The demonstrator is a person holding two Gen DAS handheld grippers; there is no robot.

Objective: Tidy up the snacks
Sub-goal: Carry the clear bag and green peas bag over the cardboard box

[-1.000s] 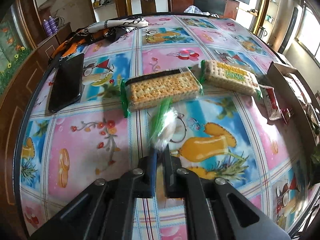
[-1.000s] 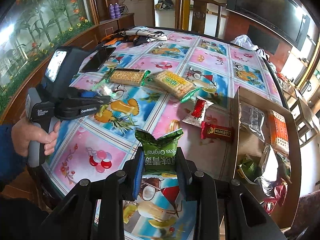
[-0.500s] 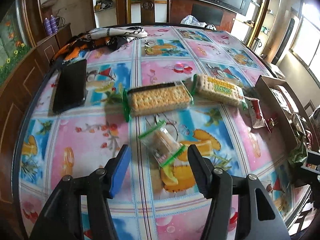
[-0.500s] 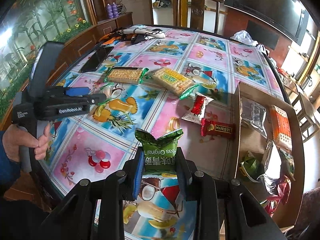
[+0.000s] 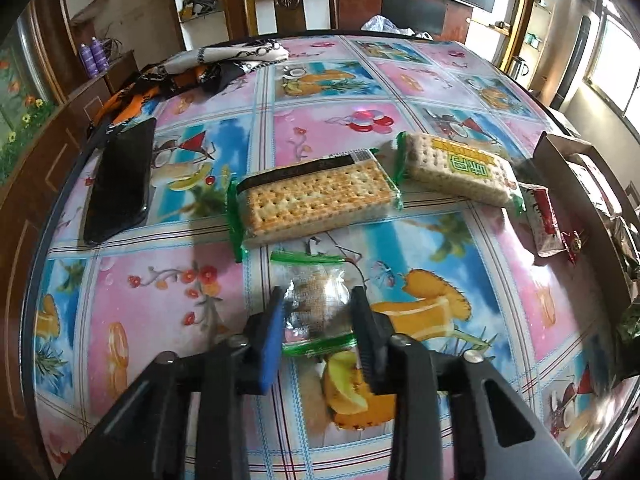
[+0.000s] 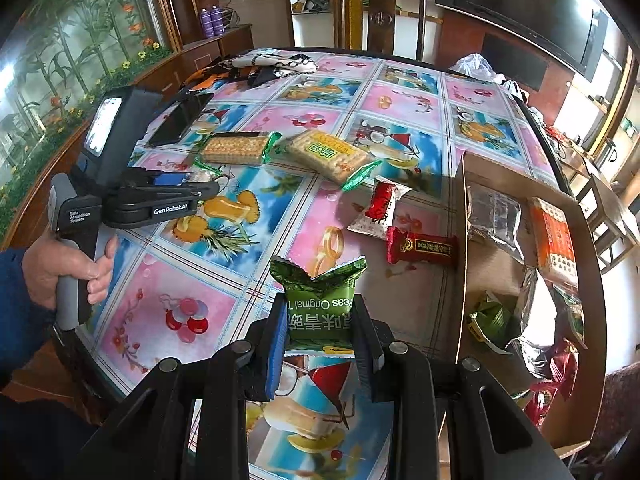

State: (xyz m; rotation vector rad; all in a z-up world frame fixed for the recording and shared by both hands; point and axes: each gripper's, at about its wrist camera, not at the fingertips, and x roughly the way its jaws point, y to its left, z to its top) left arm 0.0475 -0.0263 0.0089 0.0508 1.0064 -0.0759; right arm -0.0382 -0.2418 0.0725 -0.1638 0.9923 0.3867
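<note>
Left wrist view: left gripper (image 5: 316, 300) closing on a small clear packet (image 5: 314, 304) with green seams, flat on the table (image 5: 140, 312) just near of the long cracker pack (image 5: 316, 200). Packet sits between the pads; contact looks close, cannot tell if it is pinched yet. Judged light, crinkly, slick film, brittle contents; best taken across its middle, gently, or by a seam.

Right wrist view: right gripper (image 6: 320, 328) clamped on a green pea packet (image 6: 320, 300), held above the near table edge. Puffy, light, likely to slip if squeezed hard.

Only this view shows the cardboard box (image 6: 464, 240) at right with snacks inside, two red packets (image 6: 420, 246) beside it, and the person's hand (image 6: 68, 268) on the left handle.
</note>
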